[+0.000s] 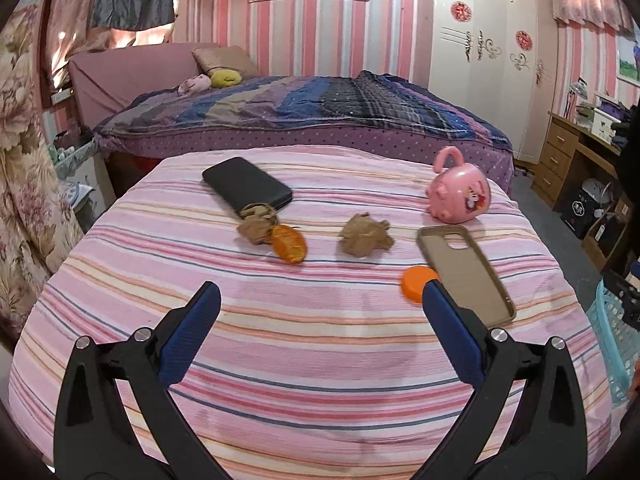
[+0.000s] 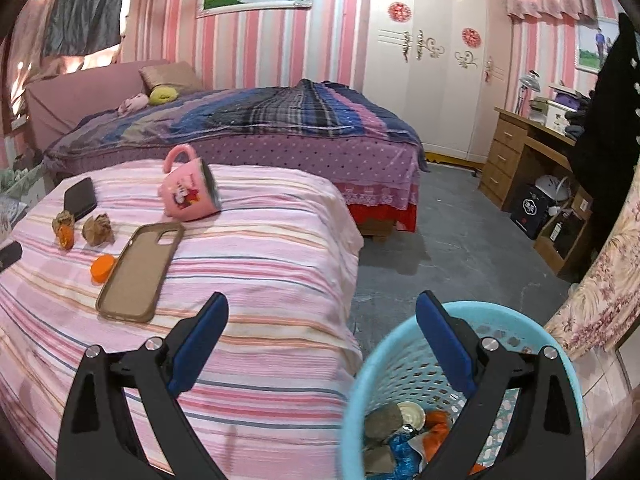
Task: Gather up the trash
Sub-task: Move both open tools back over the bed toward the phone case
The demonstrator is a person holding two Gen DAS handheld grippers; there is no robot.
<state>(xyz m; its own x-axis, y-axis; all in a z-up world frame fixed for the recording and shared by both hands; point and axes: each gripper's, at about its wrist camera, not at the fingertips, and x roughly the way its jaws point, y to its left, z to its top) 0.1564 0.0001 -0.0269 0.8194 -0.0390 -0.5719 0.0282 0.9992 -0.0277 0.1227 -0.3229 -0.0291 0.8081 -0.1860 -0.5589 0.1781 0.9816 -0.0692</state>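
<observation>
On the pink striped cloth lie a crumpled brown paper ball [image 1: 365,235] in the middle, a second brown paper ball [image 1: 257,224] with an orange peel [image 1: 289,243] against it, and an orange cap [image 1: 417,283]. My left gripper [image 1: 320,300] is open and empty, hovering short of them. The same trash shows far left in the right wrist view: paper ball [image 2: 97,229], peel [image 2: 65,235], cap [image 2: 102,267]. My right gripper [image 2: 322,310] is open and empty above the edge of a blue mesh trash basket [image 2: 560,360] holding several pieces of trash.
A black phone [image 1: 246,184], a brown phone case [image 1: 466,274] and a tipped pink mug [image 1: 458,196] lie on the cloth. The basket edge [image 1: 614,336] shows at the table's right side. A purple bed [image 2: 248,128], wardrobe and wooden desk [image 2: 520,152] stand behind.
</observation>
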